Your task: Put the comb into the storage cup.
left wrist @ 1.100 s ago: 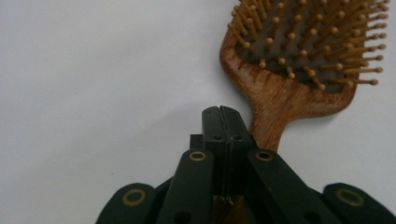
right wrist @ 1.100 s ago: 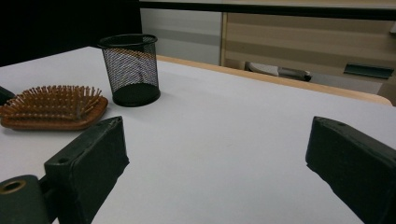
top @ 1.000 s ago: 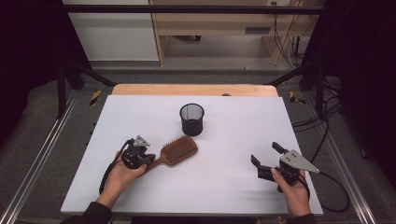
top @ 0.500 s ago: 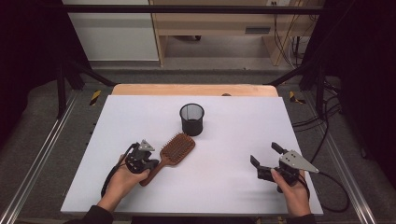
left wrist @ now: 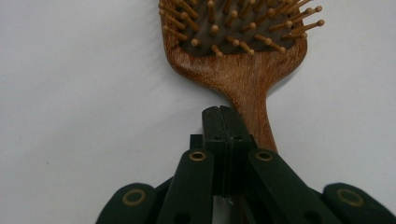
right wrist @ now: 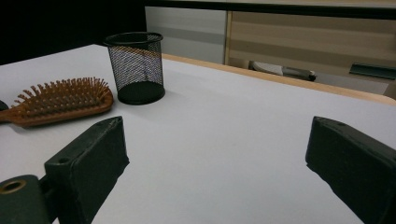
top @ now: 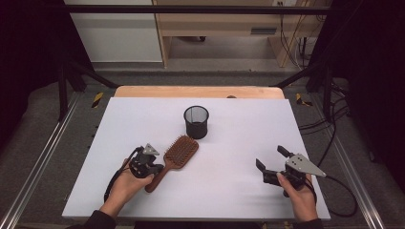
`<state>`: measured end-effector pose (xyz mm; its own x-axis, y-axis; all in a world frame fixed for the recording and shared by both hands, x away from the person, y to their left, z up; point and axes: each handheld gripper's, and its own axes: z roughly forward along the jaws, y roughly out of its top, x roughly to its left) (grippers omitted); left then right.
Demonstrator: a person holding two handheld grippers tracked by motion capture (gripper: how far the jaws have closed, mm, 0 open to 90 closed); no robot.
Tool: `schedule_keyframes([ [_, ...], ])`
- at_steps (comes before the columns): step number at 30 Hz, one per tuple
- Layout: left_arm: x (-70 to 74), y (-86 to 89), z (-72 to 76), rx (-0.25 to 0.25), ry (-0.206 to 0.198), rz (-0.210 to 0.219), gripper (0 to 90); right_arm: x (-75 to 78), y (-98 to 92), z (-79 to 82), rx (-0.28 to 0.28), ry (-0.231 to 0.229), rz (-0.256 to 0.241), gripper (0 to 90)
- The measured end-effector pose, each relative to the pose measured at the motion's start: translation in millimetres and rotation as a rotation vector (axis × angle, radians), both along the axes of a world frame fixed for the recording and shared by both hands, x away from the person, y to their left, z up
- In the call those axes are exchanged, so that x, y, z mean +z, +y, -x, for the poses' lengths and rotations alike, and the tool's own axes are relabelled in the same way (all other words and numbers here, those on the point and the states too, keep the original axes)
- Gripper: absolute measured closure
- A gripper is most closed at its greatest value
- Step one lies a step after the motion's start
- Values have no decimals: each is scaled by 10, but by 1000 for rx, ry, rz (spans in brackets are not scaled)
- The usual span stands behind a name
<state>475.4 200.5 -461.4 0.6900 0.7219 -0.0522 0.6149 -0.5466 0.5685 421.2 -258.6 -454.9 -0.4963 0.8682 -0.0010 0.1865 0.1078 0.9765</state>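
Left gripper (top: 152, 164) at about 7 o'clock on the table (top: 239, 191), jaws pressed together with no gap, tips over the brush's handle; whether they pinch the handle can't be told. Wooden hairbrush (top: 176, 155) lies bristles up, head toward 1 o'clock, near the mesh cup (top: 196, 121), not touching. Right gripper (top: 272, 164) at 4 o'clock, jaws spread wide, holding nothing, well apart from brush.

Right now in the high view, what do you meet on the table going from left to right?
Left claw → wooden hairbrush → black mesh cup → right claw.
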Motion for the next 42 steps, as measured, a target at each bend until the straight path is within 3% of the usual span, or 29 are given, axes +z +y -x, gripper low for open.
schedule_keyframes([
  [15,22,-12,4,2,6,12,900,2,1,2,4,-1,0,54],
  [24,228,-76,63,8,-30,24,858,6,11,6,10,-6,7,53],
  [27,282,-125,91,9,-39,21,781,7,11,5,10,-7,7,53],
  [33,328,-196,139,47,-53,13,512,9,8,10,9,-8,8,53],
  [36,312,-230,154,73,-50,9,352,8,13,11,9,-7,11,53],
  [42,252,-289,171,70,-47,-25,96,5,17,8,11,-7,18,52],
])
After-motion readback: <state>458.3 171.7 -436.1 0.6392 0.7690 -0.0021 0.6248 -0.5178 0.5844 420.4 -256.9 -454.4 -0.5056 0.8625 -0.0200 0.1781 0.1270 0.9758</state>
